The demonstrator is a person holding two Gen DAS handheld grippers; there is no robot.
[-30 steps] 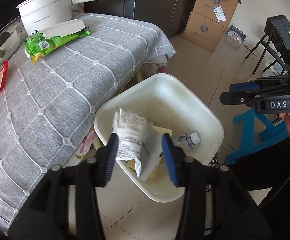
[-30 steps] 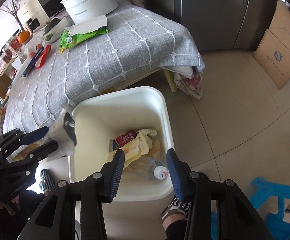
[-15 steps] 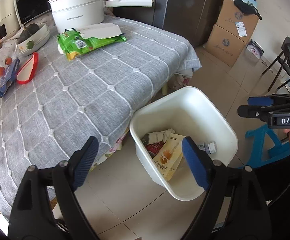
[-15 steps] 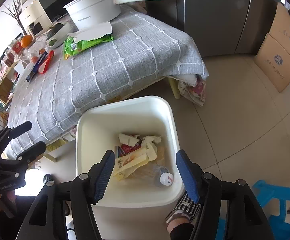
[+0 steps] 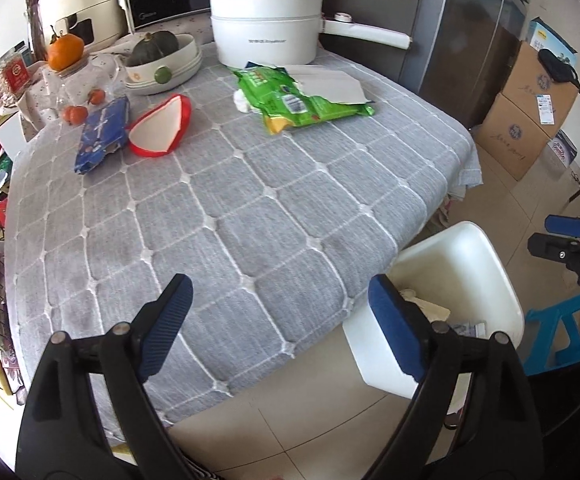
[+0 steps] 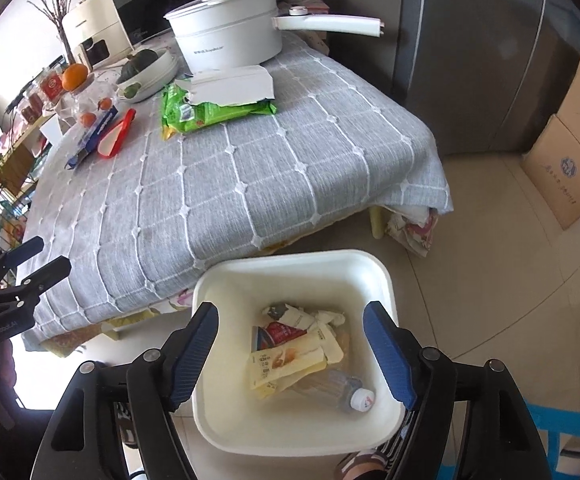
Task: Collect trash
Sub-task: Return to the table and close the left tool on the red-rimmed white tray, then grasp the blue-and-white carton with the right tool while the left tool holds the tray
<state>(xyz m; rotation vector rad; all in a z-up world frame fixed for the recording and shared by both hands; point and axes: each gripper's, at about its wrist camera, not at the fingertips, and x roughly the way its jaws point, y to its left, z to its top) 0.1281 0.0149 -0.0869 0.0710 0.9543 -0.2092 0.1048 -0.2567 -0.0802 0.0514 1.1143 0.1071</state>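
Since the earlier frames, both views have drawn back from the white bin [image 6: 290,428] toward the grey-clothed table [image 5: 230,220], and the crumpled paper wrapper once pinched in the left gripper [image 5: 280,320] is gone from its jaws. Trash in the bin, lower centre of the right wrist view: a yellow wrapper [image 6: 286,364], a red packet [image 6: 282,332], a clear bottle [image 6: 338,392]. Right gripper [image 6: 290,352]: jaws just been opening, spread over the bin, nothing between them. Left gripper: jaws just been opening, spread wide and empty over the table edge. Uncollected, upper centre of the left wrist view: a green wrapper [image 5: 302,104] under a white card [image 5: 330,86]; upper left, a blue packet [image 5: 102,136] beside a red-rimmed dish [image 5: 160,128]. Behind, a white pot [image 5: 266,36].
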